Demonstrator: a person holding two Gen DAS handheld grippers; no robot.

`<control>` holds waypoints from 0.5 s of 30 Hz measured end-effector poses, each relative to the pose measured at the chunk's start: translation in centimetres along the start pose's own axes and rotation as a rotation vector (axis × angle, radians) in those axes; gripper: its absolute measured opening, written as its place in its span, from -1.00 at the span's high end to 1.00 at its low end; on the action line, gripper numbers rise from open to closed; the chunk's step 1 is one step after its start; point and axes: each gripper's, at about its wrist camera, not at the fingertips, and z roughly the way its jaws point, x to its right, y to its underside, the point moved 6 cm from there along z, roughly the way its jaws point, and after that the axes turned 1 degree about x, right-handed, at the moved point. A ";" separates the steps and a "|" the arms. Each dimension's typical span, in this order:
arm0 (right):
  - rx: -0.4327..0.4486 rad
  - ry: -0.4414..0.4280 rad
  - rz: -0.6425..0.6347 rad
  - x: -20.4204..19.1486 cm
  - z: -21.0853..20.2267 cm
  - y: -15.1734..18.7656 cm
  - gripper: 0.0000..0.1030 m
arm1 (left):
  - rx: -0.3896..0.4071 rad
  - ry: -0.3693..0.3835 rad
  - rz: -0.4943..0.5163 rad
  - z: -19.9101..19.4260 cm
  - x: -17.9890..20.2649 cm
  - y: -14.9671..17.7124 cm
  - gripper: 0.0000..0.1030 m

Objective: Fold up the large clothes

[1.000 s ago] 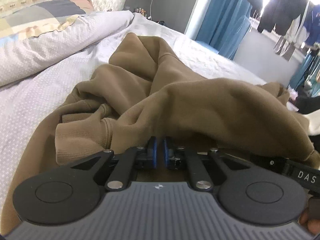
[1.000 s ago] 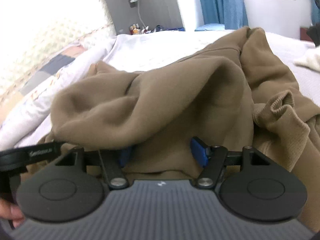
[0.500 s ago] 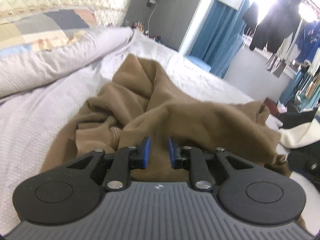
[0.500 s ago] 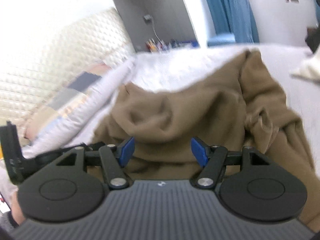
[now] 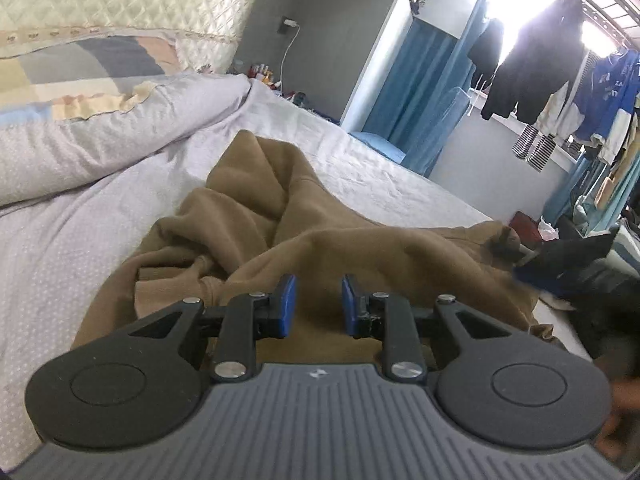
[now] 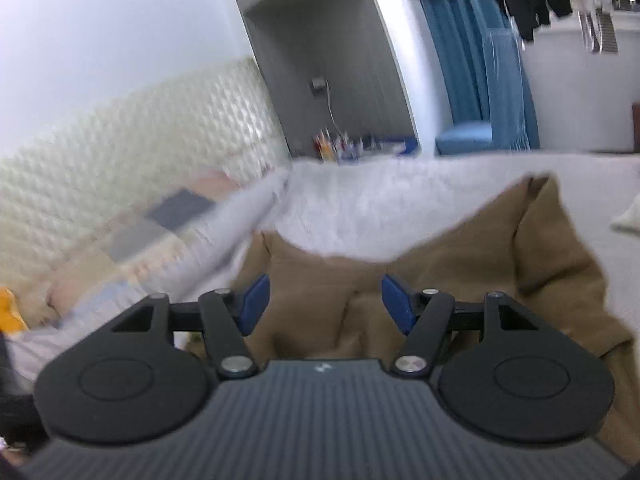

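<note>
A large brown sweatshirt (image 5: 320, 240) lies crumpled on the pale bed sheet (image 5: 80, 240), its ribbed cuff (image 5: 176, 284) bunched at the left. My left gripper (image 5: 318, 306) is open and empty, raised just above the cloth's near edge. In the blurred right wrist view the sweatshirt (image 6: 520, 264) spreads below and to the right. My right gripper (image 6: 324, 300) is wide open and empty, lifted above it.
A rolled duvet (image 5: 100, 136) and patchwork pillow (image 5: 80, 76) lie along the left by the quilted headboard (image 6: 120, 152). Clothes hang at the bright window (image 5: 540, 60). A dark garment (image 5: 580, 248) lies off the bed's right side.
My left gripper opened and let go of the sweatshirt, then drew back and up. My right gripper, open throughout, lifted away from the cloth.
</note>
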 end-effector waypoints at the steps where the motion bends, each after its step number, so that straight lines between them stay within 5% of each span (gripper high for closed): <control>1: -0.029 0.006 -0.018 0.0 1.0 1.2 -0.12 | 0.010 0.009 -0.002 -0.1 0.1 -0.1 0.43; 4: -0.114 0.027 -0.037 0.1 3.1 4.7 -0.11 | 0.032 0.044 -0.019 0.0 0.3 -0.5 0.43; 9: -0.110 0.048 -0.095 -0.2 3.8 6.3 -0.11 | -0.011 0.168 -0.077 2.2 1.9 -1.8 0.44; 15: -0.118 0.037 -0.052 0.2 2.8 5.7 -0.10 | -0.086 0.099 0.058 6.4 3.6 -0.6 0.46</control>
